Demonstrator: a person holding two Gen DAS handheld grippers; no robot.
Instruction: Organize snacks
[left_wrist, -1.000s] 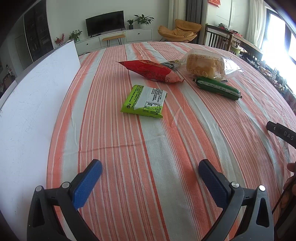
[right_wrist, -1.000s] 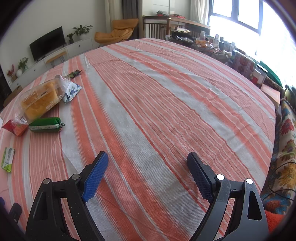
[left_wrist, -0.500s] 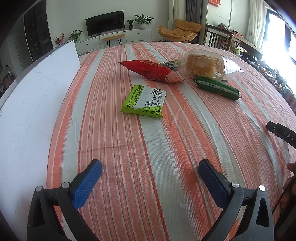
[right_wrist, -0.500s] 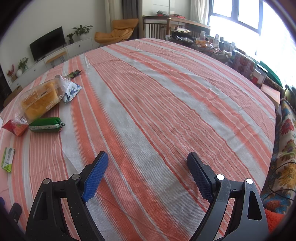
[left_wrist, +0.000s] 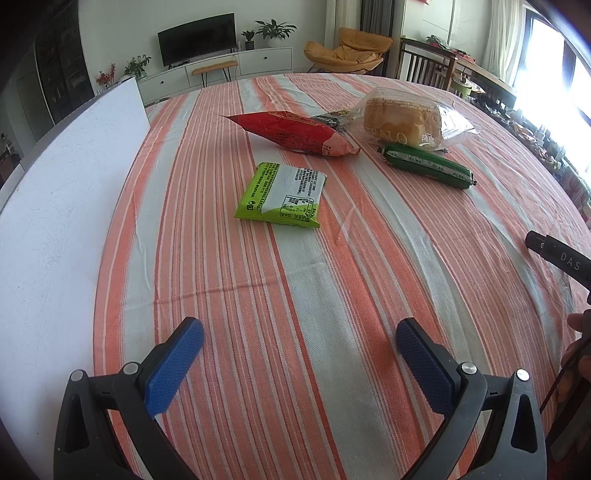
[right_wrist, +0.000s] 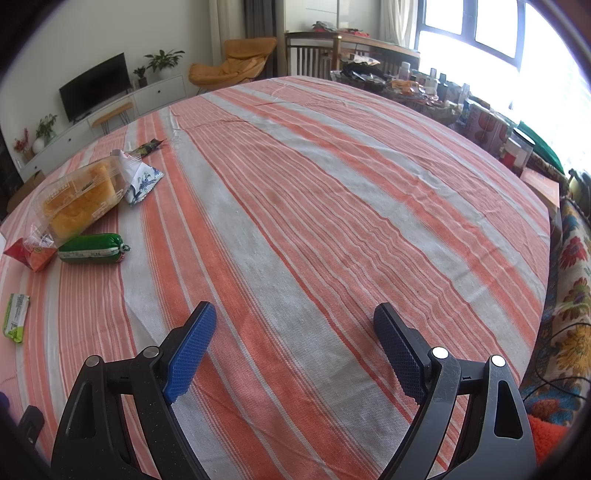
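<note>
Bare tablecloth (right_wrist: 332, 206) right; snacks (left_wrist: 282, 194) clustered left

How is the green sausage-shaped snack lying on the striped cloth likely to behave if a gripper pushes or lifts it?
The green sausage-shaped snack is round and lies on its side, so it would probably roll if nudged across its length. Its glossy wrapper looks smooth and may slip between the pads. It looks plump and firm, so it should hold its shape when lifted.
</note>
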